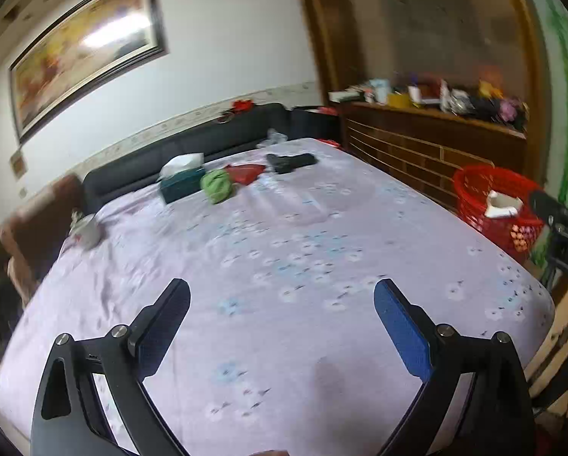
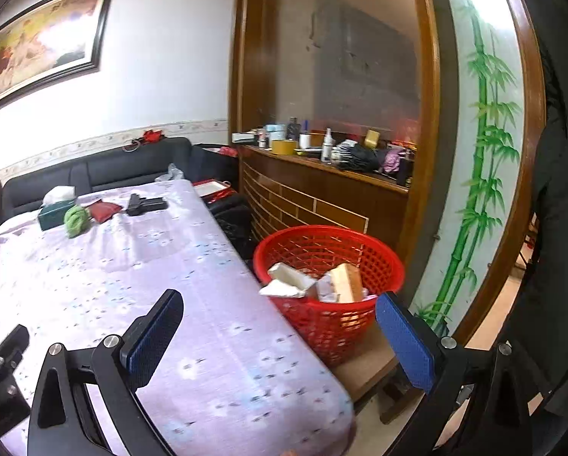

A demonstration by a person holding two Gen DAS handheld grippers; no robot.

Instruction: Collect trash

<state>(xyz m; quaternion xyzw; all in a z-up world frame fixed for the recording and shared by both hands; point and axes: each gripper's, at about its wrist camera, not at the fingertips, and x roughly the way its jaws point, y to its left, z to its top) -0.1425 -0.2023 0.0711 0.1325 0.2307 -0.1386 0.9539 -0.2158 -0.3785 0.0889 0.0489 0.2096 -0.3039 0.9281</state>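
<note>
While the left gripper (image 1: 282,317) hangs over the lilac cloth (image 1: 284,250), jaws spread wide and empty, a green wad (image 1: 216,185) lies far off. Over at the right gripper (image 2: 280,326), jaws likewise apart, the red basket (image 2: 327,262) holds crumpled scraps (image 2: 314,283) beside the table.

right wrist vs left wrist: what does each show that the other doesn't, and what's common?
Only the right wrist view: the whole red basket with cardboard scraps inside, the bamboo mural, and the open left gripper at the frame edge. Only the left wrist view: the left gripper's open fingers over the bedsheet. Both: tissue box, green bundle, red pouch, black item, framed painting, cluttered shelf.
</note>
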